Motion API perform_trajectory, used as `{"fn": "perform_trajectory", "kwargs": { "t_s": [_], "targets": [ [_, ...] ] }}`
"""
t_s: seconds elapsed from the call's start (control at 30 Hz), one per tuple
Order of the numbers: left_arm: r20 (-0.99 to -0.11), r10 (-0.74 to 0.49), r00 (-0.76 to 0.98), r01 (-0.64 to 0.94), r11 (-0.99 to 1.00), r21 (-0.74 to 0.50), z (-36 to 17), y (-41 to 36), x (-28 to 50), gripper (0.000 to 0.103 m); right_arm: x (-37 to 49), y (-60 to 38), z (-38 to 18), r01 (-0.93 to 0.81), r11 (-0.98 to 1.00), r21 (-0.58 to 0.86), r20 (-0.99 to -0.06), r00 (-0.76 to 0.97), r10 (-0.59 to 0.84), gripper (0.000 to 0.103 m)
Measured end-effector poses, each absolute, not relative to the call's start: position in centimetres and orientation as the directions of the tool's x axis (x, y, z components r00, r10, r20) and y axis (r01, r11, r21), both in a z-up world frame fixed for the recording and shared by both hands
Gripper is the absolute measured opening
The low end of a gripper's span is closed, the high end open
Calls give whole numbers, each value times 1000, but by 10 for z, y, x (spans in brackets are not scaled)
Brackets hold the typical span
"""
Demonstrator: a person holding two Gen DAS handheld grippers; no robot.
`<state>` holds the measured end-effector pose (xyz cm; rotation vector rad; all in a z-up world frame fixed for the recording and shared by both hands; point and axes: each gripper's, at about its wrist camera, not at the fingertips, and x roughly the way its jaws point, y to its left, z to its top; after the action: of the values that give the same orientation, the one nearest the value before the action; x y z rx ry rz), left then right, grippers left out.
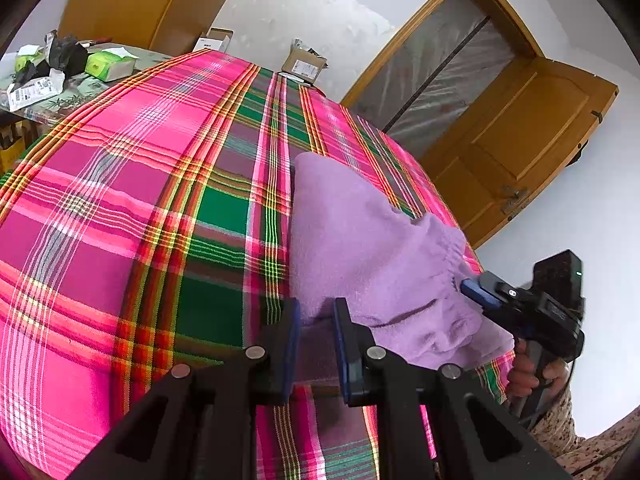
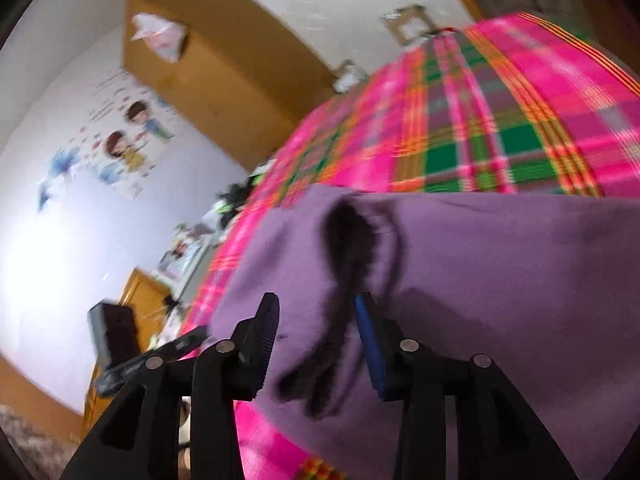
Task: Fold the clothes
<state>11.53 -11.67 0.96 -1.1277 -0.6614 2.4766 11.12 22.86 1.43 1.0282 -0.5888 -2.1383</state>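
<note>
Purple fleece garment (image 1: pixel 360 248) lies on the plaid-covered desk (image 1: pixel 140 200) as my left gripper (image 1: pixel 316 340) and right gripper (image 2: pixel 316 344) each clamp an edge of it.

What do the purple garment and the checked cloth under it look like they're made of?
The purple garment looks like fleece or terry: a matte, fuzzy nap, with soft thick folds and a gathered hem. The checked cloth looks like a flat woven fabric, perhaps cotton: crisp thread lines, smooth, with a slight sheen. The fibre itself cannot be told.
</note>
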Motion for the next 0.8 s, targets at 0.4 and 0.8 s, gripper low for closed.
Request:
{"fn": "perform_trajectory", "kwargs": {
  "t_s": [0.4,0.8],
  "targets": [
    [-627,468,-623,-104,-844,-527,10,-115,115,16,122,208,5,442,-684,581,-573,-375,-729,44],
    [-633,460,-623,-92,-847,-524,10,-115,118,16,135,203,9,461,-686,563,-589,-359,-724,10]
  ]
}}
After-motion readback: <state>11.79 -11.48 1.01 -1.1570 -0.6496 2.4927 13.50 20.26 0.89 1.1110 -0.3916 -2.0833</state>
